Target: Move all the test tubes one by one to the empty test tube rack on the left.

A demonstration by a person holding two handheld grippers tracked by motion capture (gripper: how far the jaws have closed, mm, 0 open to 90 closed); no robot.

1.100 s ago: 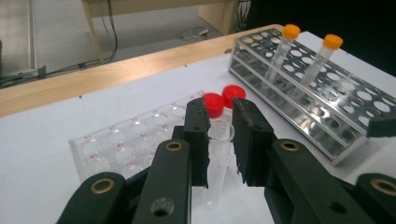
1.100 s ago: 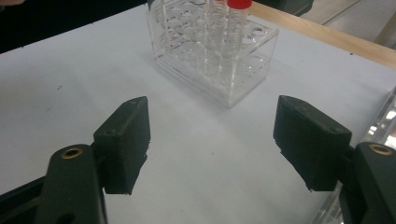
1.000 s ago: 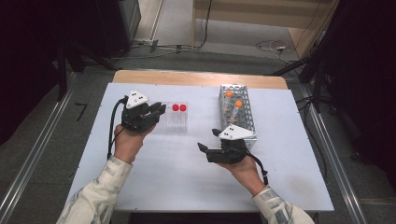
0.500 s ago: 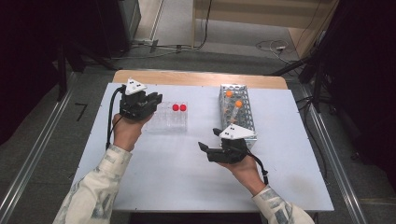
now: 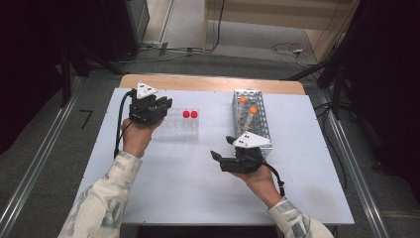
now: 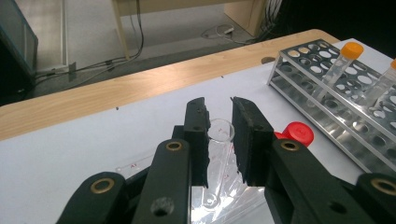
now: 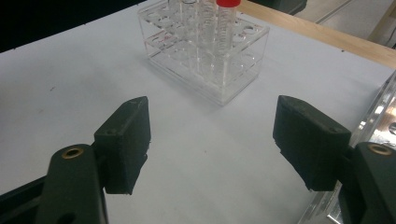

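Left hand-held gripper (image 6: 219, 135) moved leftward, clamped on uncapped tube (image 6: 219, 133)

I work at a white rectangular table top (image 5: 163, 188) with a strip of pale wood (image 5: 208, 83) along its far edge. 2 racks stand directly on it, well apart. The clear plastic tube rack (image 5: 178, 128) sits toward my left on the far half; 2 red-capped tubes (image 5: 190, 114) stand in it. The silver perforated metal rack (image 5: 251, 116) sits toward my right, its long side running away from me, with 2 orange-capped tubes (image 5: 248, 105) in it.
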